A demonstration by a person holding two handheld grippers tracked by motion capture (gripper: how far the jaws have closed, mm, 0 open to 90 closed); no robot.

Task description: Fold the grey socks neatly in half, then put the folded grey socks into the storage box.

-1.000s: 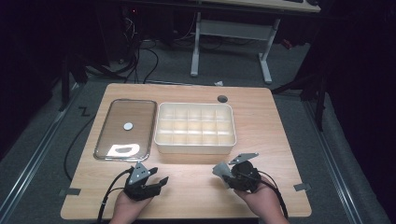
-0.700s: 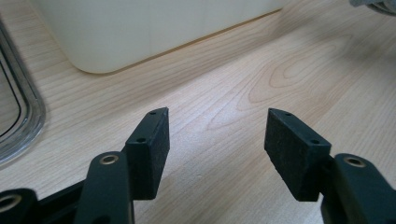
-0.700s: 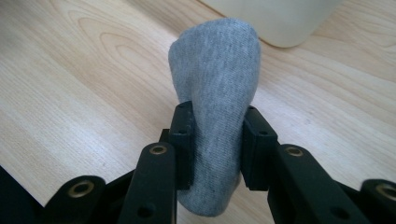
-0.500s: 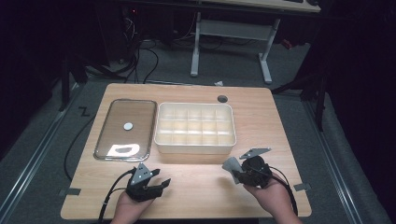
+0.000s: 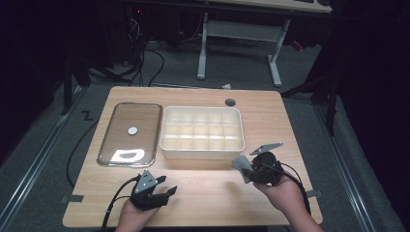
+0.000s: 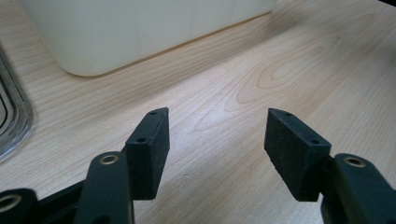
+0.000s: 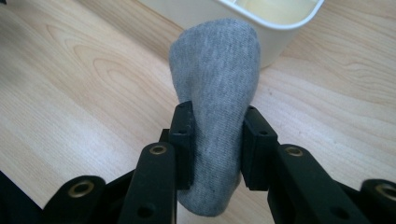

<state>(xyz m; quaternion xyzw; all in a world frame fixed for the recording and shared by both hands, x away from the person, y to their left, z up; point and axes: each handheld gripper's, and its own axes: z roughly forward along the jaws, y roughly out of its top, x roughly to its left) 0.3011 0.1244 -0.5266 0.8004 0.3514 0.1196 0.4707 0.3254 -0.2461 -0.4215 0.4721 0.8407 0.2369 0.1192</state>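
A rolled grey sock sticks up between the two pads of my right gripper, which is shut on its lower half. From above, that gripper hovers over the table just in front of the right front corner of the cream compartment box, with the sock at its tip. My left gripper rests near the table's front edge, left of centre. Its jaws stand open with only bare wood between them.
A clear rectangular lid with a small round knob lies left of the box; its edge shows in the left gripper view. The box wall is just ahead of the left gripper. A round hole sits near the table's far edge.
My right gripper has risen and drifted to the right with the sock held in it. The left gripper has stayed in place.
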